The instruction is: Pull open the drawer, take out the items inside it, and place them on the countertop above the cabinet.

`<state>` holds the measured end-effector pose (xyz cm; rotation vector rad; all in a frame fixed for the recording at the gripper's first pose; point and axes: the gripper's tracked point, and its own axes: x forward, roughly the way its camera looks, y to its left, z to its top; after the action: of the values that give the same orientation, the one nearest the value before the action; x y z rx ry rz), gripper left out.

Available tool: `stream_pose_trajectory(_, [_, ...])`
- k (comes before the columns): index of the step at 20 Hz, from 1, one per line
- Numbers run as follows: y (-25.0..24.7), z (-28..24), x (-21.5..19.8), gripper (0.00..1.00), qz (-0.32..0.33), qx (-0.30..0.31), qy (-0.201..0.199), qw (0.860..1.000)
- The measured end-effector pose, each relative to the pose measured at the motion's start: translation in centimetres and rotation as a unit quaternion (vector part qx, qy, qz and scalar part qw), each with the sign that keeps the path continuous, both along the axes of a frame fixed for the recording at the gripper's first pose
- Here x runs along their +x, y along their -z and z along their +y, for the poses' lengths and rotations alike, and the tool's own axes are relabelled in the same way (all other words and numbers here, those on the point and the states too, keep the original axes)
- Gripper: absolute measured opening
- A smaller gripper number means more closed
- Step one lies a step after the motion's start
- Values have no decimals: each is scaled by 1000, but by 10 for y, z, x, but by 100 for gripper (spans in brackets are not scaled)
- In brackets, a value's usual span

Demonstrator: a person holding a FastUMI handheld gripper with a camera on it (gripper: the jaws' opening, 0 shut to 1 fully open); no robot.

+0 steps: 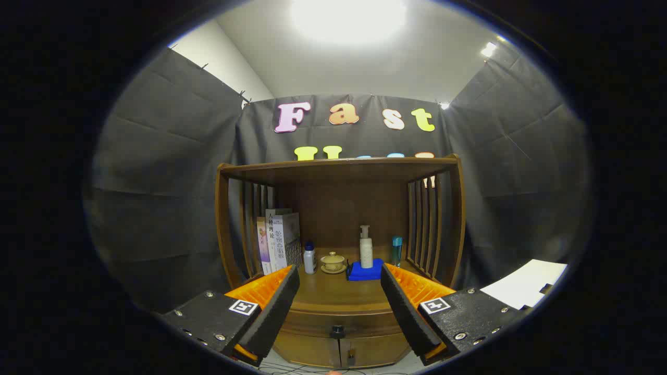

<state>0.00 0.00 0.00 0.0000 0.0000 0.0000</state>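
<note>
A brown wooden cabinet point(338, 177) with slatted sides stands ahead against the booth wall. Its countertop point(333, 294) lies just beyond my fingertips. Under the countertop sits the drawer front point(312, 323), shut, with a small dark knob point(337, 330) low between my fingers. What is inside the drawer is hidden. My gripper point(340, 276) is open, its two fingers spread wide and holding nothing, some way short of the knob.
On the countertop stand several books point(279, 239) at the left, a small white bottle point(309, 258), a lidded tea cup on a saucer point(333, 262), a pump bottle point(366, 250) on a blue cloth point(365, 272), and a teal bottle point(397, 250). A white sheet point(523, 284) lies far right. Two lower doors point(338, 354).
</note>
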Motion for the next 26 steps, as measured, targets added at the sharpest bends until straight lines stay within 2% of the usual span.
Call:
stream_pose_trajectory(20, [14, 9, 9, 97, 12, 2, -19, 1000])
stream_pose_trajectory(26, [27, 8, 16, 97, 21, -17, -13, 1000])
